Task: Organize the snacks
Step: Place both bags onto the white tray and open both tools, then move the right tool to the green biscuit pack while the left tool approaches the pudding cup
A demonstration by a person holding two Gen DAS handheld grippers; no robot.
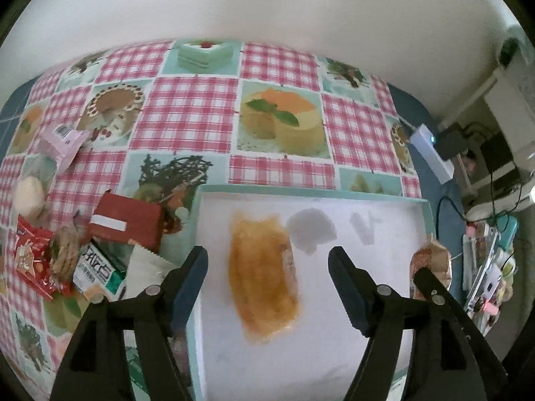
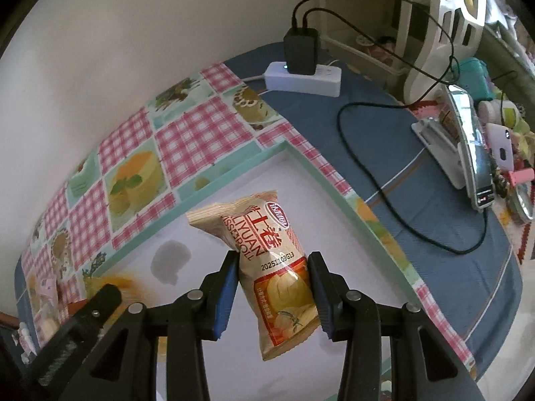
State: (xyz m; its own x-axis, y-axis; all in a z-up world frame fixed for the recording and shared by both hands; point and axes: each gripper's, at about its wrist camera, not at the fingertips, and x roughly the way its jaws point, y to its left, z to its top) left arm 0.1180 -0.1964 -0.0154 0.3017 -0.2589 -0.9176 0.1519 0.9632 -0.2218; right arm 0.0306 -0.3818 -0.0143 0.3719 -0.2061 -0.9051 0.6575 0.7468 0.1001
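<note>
Left tool (image 1: pixel 267 267): jaws wide apart, nothing pressed between them. Directly below and between the fingers lies an orange-brown snack packet (image 1: pixel 264 277), blurred, flat on the white floor of the tray (image 1: pixel 384 210). The packet touches neither pad.

Right tool (image 2: pixel 272 289): jaws clamped on a swiss roll packet (image 2: pixel 281 267), pads squeezing its lower middle from both sides. The packet hangs above the tray floor, its crimped top edge pointing away from the tool; it appears clear of the floor.

Ahead of both tools the tray's mint-green rim sits on the checked cloth (image 1: pixel 190 113) over the bench. Off to the left of the left tool, outside the tray, a loose heap of snacks (image 1: pixel 67 254): a red box (image 1: pixel 128 225), red wrappers, a white-and-green carton. To the right of the right tool, a power strip (image 2: pixel 302 82) with a black charger and trailing cables.

Handling, as judged: the held packet is light, the film slick and air-puffed, the roll inside soft and crushable. Mid-body grip across the narrow width suits it; a hard squeeze would dent the cake. The orange packet likely behaves the same, best taken across its short sides. The box in the heap is stiffer and takes a firmer pinch.
</note>
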